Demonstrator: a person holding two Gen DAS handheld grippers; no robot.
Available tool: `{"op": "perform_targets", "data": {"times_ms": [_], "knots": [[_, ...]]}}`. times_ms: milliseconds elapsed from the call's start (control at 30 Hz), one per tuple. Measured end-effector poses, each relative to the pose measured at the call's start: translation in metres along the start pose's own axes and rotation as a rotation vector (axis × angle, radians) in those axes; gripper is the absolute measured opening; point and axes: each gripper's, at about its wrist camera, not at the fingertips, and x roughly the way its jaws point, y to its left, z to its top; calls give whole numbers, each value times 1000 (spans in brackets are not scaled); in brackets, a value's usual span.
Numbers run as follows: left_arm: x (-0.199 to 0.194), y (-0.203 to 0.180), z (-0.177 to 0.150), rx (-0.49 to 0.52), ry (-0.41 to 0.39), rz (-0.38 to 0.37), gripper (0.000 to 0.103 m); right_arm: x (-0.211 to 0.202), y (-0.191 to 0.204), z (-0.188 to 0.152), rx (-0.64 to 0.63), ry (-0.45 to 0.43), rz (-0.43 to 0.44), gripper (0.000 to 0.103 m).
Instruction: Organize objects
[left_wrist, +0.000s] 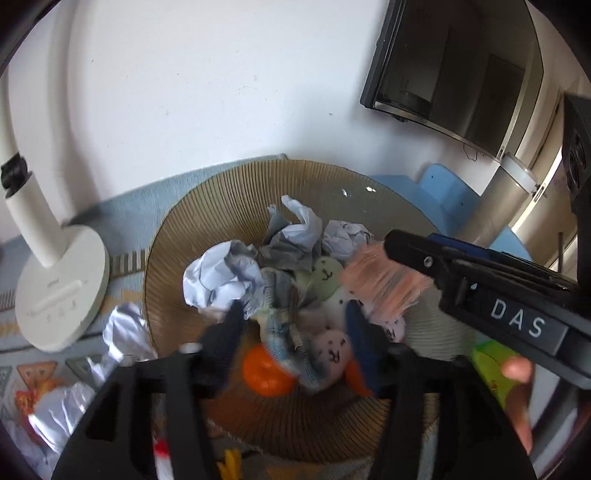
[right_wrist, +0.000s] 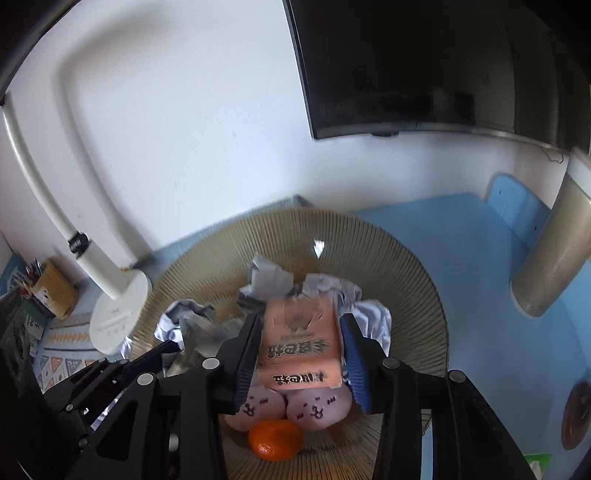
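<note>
Two tongs: both work over one woven tray (right_wrist: 424, 295) on the counter.
Right tongs (right_wrist: 301, 354): clamped on a salmon-pink packet (right_wrist: 299, 339), its blue pads pressed against the packet's two sides; the packet hangs above the pile in the tray.
Left tongs (left_wrist: 291, 343): its fingers stand apart around a bluish cloth bundle (left_wrist: 284, 339), blurred, so whether the pads touch it cannot be told.
Pile: crumpled paper balls (left_wrist: 218, 280), pink socks with drawn faces (right_wrist: 314, 406) and an orange (right_wrist: 275, 439) lie together in the tray, just below both tongs.
Risk, packet: the soft wrapper is held only by its sides and looks likely to slip or buckle if the squeeze eases.
Risk, crowding: the two tongs sit close together, so a sideways move could knock one against the other or drag socks out.
Risk, orange: it lies near the tray's front and may roll if nudged.
Writing, packet: bold dark characters in two rows, too warped to read.
Writing, right tongs: white letters "DAS" on the body, seen from the left wrist.
Beyond: a white desk lamp (left_wrist: 59, 295) stands left of the tray.
</note>
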Motion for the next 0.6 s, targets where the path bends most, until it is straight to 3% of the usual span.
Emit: {"op": "perform_targets", "data": {"times_ms": [133,333,400,433,500,600], "knots": [[-30,3,-2,-20,-55,-19,66,-16,-9,-6,39,-41,4,63],[-116,17,-21,-45,-179,-37,69,-70,-8,-19,58,-105,79,65],[-151,29,-39,-63,-233,-26,82,-89,0,-28,47,-124,122,67],[-171,38,-53,-78,-268,-8,84,-98,4,-35,36,-132,141,67],[-205,59,-82,-125,-326,61,102,-113,19,-54,0,-144,183,68],[-241,97,-128,-205,-393,231,103,-126,39,-93,-52,-164,220,68]]}}
